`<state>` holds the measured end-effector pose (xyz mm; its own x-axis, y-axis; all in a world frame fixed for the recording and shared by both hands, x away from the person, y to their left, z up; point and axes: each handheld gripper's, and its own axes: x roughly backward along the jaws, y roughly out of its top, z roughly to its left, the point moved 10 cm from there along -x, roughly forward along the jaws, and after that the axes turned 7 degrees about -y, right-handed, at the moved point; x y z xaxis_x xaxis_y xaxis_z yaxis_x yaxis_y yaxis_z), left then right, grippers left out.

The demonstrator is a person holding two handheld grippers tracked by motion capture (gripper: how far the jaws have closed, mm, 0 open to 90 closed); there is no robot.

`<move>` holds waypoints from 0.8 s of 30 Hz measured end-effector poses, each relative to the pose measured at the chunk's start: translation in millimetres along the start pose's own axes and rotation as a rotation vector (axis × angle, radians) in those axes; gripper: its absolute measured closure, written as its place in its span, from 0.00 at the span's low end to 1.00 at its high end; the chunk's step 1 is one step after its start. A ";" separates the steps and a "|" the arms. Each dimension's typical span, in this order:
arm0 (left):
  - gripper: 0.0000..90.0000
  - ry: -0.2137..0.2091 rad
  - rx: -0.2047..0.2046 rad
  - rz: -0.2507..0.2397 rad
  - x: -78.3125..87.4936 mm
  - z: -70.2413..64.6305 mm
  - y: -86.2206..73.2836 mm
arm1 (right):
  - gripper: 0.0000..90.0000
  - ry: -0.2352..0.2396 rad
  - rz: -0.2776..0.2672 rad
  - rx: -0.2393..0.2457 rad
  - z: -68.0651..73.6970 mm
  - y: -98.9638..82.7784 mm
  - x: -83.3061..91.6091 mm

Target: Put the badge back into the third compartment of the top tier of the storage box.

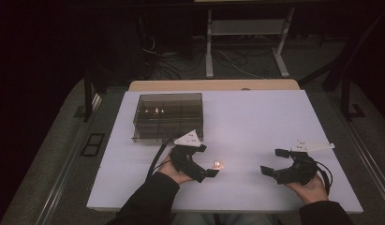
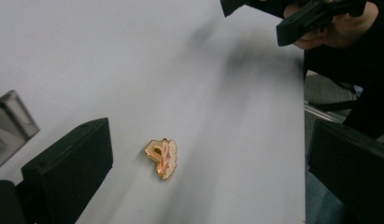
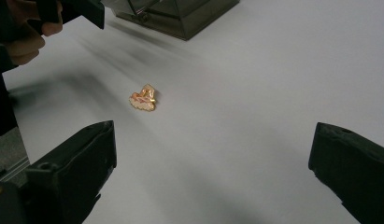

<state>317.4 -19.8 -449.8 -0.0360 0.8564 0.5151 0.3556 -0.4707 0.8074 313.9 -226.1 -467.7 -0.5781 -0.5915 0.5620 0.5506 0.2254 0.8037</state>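
The small gold-rimmed pink enamel pin point(image 2: 162, 158) lies flat on the white bench point(image 1: 255, 122) between the left gripper's point(image 1: 210, 162) spread fingers; I'd lower squarely and pinch its edges; right gripper's point(image 1: 270, 161) fingers spread too

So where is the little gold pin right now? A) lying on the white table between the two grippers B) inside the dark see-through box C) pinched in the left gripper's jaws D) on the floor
A: the gold pin lies flat on the white table, untouched, with the left gripper open beside it and the right gripper farther off.
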 end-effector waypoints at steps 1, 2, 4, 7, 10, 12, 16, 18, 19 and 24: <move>0.00 -0.002 -0.003 0.008 -1.4 -0.4 -0.5 | 0.00 0.000 -0.001 0.001 -0.1 0.0 0.0; 0.00 -0.006 -0.004 0.009 -2.9 -1.1 -0.7 | 0.00 0.000 -0.001 0.001 -0.1 0.0 0.0; 0.00 -0.009 -0.007 0.017 -5.6 -1.6 -1.4 | 0.00 -0.001 -0.001 0.001 0.0 0.0 0.1; 0.00 -0.014 -0.009 0.028 -9.3 -2.0 -2.8 | 0.00 -0.001 -0.001 0.002 0.0 0.0 0.3; 0.00 -0.016 -0.007 0.035 -12.8 -1.6 -3.9 | 0.00 0.000 -0.002 0.003 0.2 0.0 0.3; 0.00 -0.018 -0.007 0.039 -14.9 -1.2 -4.7 | 0.00 0.000 -0.001 0.004 0.2 -0.1 0.3; 0.00 -0.025 -0.010 0.053 -18.9 -1.2 -6.9 | 0.00 0.001 0.002 0.006 0.6 -0.5 0.4; 0.00 -0.029 -0.008 0.056 -21.1 -1.1 -7.7 | 0.00 0.001 0.002 0.007 0.8 -0.6 0.4; 0.00 -0.031 -0.004 0.056 -22.4 -1.2 -8.1 | 0.00 0.001 0.003 0.007 0.9 -0.6 0.2; 0.00 -0.035 0.000 0.069 -28.8 0.2 -10.8 | 0.00 0.001 0.004 0.009 1.3 -0.7 0.2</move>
<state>314.8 -39.4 -473.4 0.0210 0.8289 0.5590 0.3564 -0.5286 0.7704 312.6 -225.4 -467.9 -0.5752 -0.5916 0.5649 0.5473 0.2349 0.8033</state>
